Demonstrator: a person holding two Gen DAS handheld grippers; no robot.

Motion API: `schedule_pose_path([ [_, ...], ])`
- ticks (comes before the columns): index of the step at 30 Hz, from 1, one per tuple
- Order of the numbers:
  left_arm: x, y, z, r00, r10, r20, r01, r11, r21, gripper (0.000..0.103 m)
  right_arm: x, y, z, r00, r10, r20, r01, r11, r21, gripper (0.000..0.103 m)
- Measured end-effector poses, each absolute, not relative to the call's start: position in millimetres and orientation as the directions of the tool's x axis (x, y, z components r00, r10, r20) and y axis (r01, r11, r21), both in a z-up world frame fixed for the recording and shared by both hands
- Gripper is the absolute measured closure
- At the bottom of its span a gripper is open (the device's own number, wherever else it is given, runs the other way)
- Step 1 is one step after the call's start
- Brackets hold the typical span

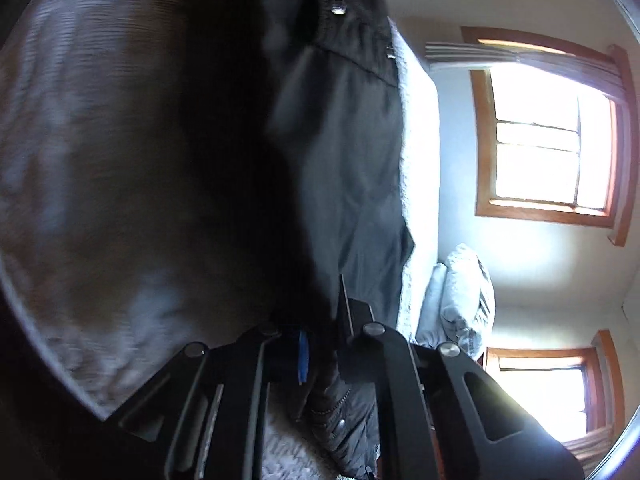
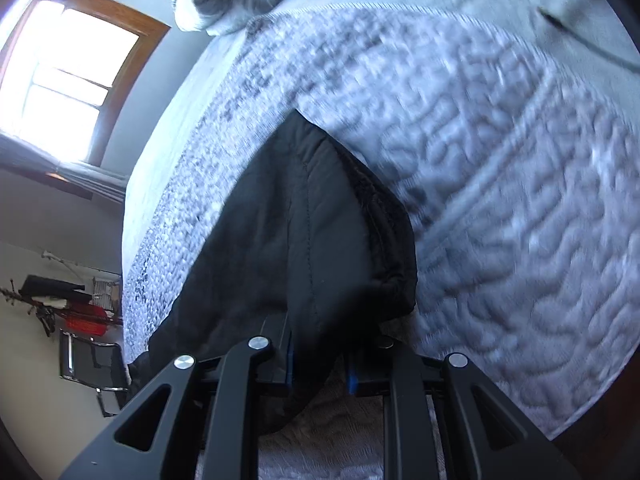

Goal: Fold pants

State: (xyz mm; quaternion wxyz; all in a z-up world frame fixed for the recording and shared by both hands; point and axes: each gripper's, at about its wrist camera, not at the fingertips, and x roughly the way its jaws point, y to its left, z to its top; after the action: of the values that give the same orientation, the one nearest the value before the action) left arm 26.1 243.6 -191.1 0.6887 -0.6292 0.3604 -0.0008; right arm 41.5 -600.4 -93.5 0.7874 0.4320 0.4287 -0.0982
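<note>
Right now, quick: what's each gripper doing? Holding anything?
Left gripper: closed on the black pants.
Right gripper: closed on a fold of the same pants, over the quilted bedspread.

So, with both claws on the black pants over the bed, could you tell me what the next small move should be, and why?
Probably carry both ends across together and lay the fabric flat. The left claw is shut on the black pants, and the right claw is shut on another part. The cloth hangs bunched above the quilted bed cover, so no neat fold has formed yet.
</note>
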Motion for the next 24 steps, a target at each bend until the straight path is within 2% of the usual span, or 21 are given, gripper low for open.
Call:
schedule_pose_path([
  [8, 80, 196, -193, 0.712, -0.501, -0.492, -0.424, 0.252, -0.870, 0.095, 59, -633, -68, 0.603, 0.097, -0.792, 0.569, 0.643, 0.513, 0.086],
  [15, 86, 168, -199, 0.652, -0.552, -0.520, -0.399, 0.334, -0.854, 0.092, 29, -670, -94, 0.577, 0.081, -0.813, 0.647, 0.562, 0.515, 0.086],
  [20, 91, 165, -203, 0.634, -0.542, -0.552, -0.396, 0.386, -0.833, 0.091, 22, -669, -109, 0.555, 0.077, -0.828, 0.658, 0.568, 0.494, 0.086],
  [24, 108, 158, -190, 0.617, -0.517, -0.593, -0.384, 0.460, -0.800, 0.090, 24, -662, -100, 0.561, 0.039, -0.827, 0.654, 0.591, 0.472, 0.086],
])
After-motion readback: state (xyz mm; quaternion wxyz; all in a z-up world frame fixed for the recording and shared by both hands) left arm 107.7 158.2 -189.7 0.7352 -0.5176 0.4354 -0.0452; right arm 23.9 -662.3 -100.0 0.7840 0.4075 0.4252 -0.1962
